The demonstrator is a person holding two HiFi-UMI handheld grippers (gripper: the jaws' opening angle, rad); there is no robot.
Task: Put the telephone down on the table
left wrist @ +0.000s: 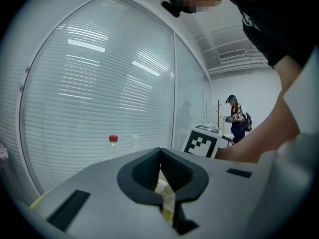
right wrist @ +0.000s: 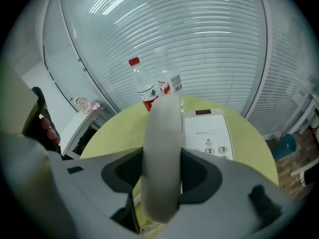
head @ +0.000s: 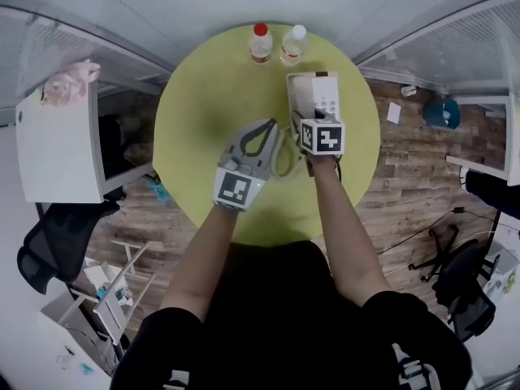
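Note:
My right gripper (right wrist: 162,176) is shut on the white telephone handset (right wrist: 162,148), which stands up between its jaws above the round yellow-green table (head: 203,112). The white telephone base (right wrist: 209,133) with number keys lies on the table just behind it; in the head view the base (head: 321,96) shows right of centre. In that view the right gripper (head: 313,128) hangs over the base's near end. My left gripper (head: 270,128) hovers beside it to the left, shut, tips touching, with nothing held. Its own view shows the left gripper (left wrist: 160,156) above the coiled cord (left wrist: 167,195).
A red-capped bottle (head: 260,43) and a white-capped bottle (head: 293,45) stand at the table's far edge. A white desk (head: 57,145) and a black office chair (head: 57,250) are at the left. Glass walls with blinds ring the table. A person (left wrist: 237,118) stands far off.

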